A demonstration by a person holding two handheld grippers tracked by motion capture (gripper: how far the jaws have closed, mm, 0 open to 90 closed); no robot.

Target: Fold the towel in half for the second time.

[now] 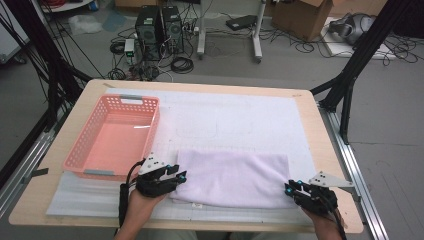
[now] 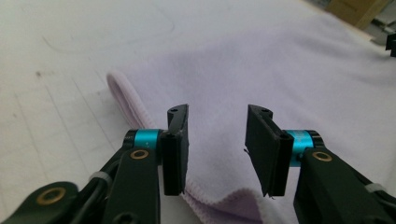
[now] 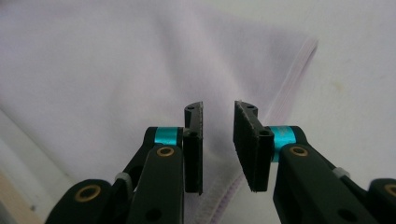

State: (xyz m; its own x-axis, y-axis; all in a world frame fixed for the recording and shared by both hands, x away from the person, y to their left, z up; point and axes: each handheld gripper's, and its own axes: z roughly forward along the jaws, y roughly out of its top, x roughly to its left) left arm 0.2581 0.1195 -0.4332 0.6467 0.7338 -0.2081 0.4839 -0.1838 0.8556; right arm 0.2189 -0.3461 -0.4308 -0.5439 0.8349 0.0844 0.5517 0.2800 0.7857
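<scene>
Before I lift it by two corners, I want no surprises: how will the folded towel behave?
Probably floppy: the towel lies in soft folds, with a rolled hem near the left gripper, so it should sag between grips. Likely light, thin fleece-like cloth. The layers may slide apart, since the right gripper has open jaws over a loose edge and pinches nothing.

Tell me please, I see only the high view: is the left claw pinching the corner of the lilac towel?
Observer: No. In the left gripper view the left claw has its jaws apart over the towel, and nothing is pinched between them.
Operator: And the right claw?
Observer: In the right gripper view the right claw is open too, with a narrower gap.
Operator: Where does the hem lie there?
Observer: The stitched hem runs slanted, from below the jaws up to the upper right of that view.
</scene>
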